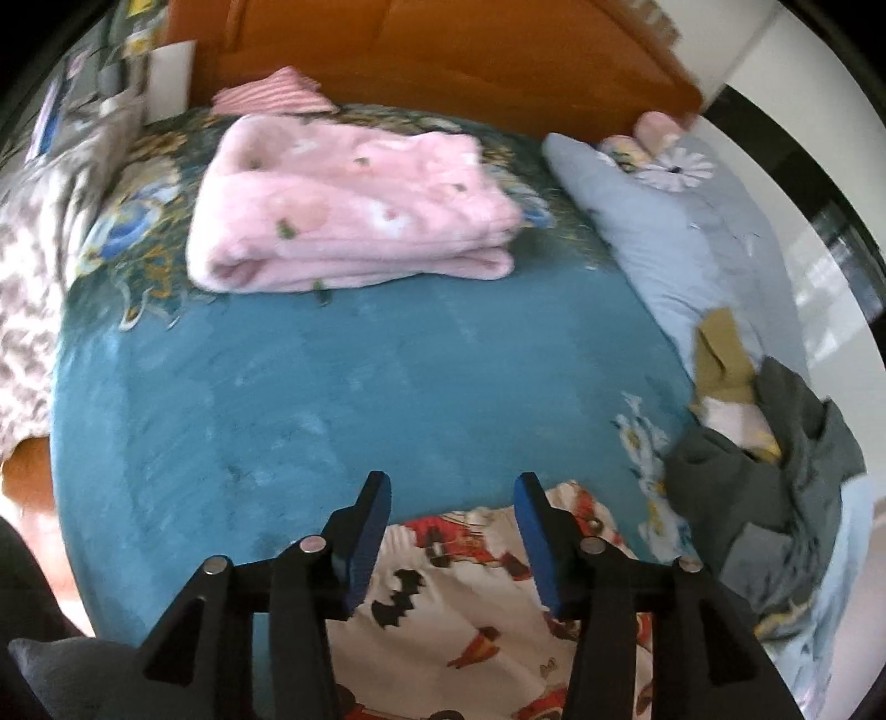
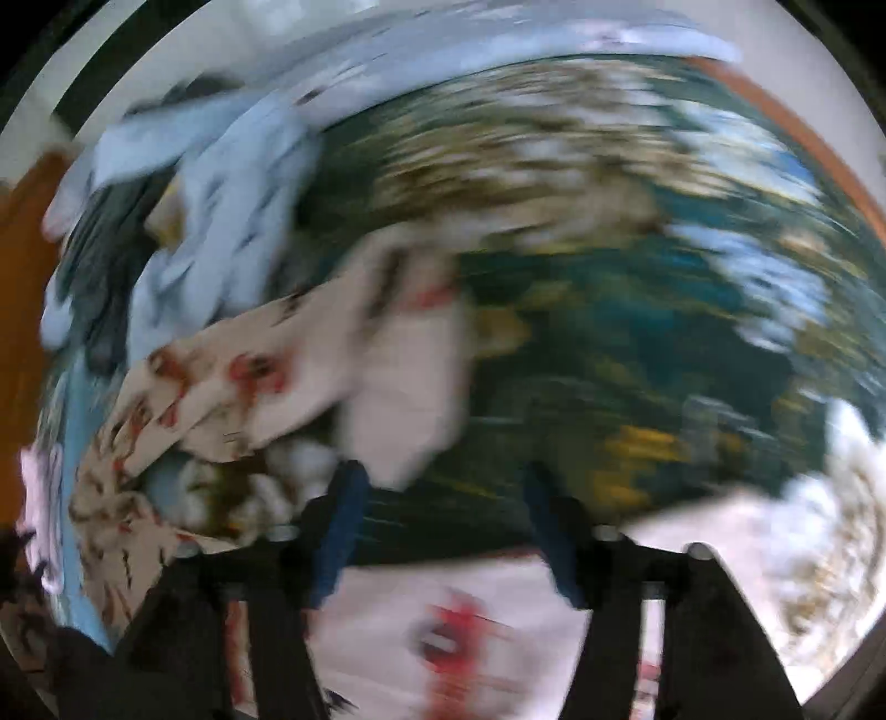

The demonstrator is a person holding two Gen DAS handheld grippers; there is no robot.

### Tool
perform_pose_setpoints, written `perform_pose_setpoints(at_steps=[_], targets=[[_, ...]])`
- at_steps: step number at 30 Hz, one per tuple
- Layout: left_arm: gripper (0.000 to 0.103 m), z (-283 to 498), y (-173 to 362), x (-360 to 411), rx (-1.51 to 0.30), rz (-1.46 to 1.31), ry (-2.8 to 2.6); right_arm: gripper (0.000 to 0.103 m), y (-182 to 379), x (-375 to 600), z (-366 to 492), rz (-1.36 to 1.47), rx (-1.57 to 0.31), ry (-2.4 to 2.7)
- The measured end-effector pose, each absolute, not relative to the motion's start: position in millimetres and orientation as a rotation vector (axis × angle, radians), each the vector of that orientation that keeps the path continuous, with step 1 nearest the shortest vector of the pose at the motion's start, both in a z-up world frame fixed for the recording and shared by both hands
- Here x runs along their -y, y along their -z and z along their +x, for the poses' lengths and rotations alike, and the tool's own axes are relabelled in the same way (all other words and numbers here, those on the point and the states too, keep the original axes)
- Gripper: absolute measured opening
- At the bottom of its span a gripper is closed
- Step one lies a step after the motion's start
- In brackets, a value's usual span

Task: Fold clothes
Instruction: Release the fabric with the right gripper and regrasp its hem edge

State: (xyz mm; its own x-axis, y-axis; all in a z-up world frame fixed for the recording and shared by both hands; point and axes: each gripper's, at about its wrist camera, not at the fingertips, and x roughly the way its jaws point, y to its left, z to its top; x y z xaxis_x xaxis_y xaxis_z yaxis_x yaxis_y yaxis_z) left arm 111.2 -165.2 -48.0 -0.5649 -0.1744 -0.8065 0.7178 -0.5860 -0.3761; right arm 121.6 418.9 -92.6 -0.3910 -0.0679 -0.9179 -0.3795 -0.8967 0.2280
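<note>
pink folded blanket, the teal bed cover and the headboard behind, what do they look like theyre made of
Pink folded blanket: looks like plush fleece, with a fuzzy matte surface and thick, rounded fold edges.
Teal bed cover: probably short-pile velvet or flannel; brushed streaks lighten and darken across it.
Headboard: seems to be orange-brown wood or veneer, smooth with a slight sheen; blur hides any grain.

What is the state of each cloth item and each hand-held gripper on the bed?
Pink blanket: folded.
Printed garment: lying flat under the left hand-held gripper.
Grey clothes pile: crumpled, unfolded.
Left hand-held gripper: open, holding nothing.
Right hand-held gripper: open, picture blurred.
</note>
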Motion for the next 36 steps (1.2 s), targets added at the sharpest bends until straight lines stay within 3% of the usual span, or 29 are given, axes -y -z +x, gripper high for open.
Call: perform_pose_setpoints(at_steps=[3,5,6,14,18,22,23,25,29,31,33,36], targets=[[0.055,108,46,163,-0.96,1.019,2.194,0.064,105,-396,100,-1.638,-0.575,-2.386],[0.055,106,47,163,-0.955,1.025,2.189,0.034,109,-399,97,-1.652,-0.562,-2.318],[0.055,106,48,163,-0.951,1.023,2.184,0.005,110,-401,98,-1.657,-0.548,-2.283],[0.055,94,44,151,-0.848,1.023,2.242,0.005,34,-488,96,-1.385,-0.269,-2.28],[0.055,86,48,144,-0.804,1.07,2.245,0.006,18,-534,74,-1.315,-0.294,-2.256],[0.055,88,50,146,-0.82,1.068,2.225,0.011,39,-546,45,-1.393,-0.236,-2.208],[0.055,89,50,148,-0.828,1.064,2.219,0.012,41,-548,45,-1.391,-0.261,-2.205],[0.055,92,50,150,-0.846,1.056,2.206,0.032,45,-554,47,-1.385,-0.315,-2.201],[0.055,91,53,150,-0.863,1.053,2.193,0.035,58,-572,73,-1.376,-0.608,-2.208],[0.055,88,54,146,-0.848,1.067,2.206,0.045,79,-570,82,-1.422,-0.736,-2.171],[0.055,84,54,141,-0.824,1.084,2.226,0.045,99,-568,92,-1.464,-0.861,-2.128],[0.055,80,52,137,-0.791,1.094,2.248,0.045,114,-561,95,-1.46,-0.89,-2.077]])
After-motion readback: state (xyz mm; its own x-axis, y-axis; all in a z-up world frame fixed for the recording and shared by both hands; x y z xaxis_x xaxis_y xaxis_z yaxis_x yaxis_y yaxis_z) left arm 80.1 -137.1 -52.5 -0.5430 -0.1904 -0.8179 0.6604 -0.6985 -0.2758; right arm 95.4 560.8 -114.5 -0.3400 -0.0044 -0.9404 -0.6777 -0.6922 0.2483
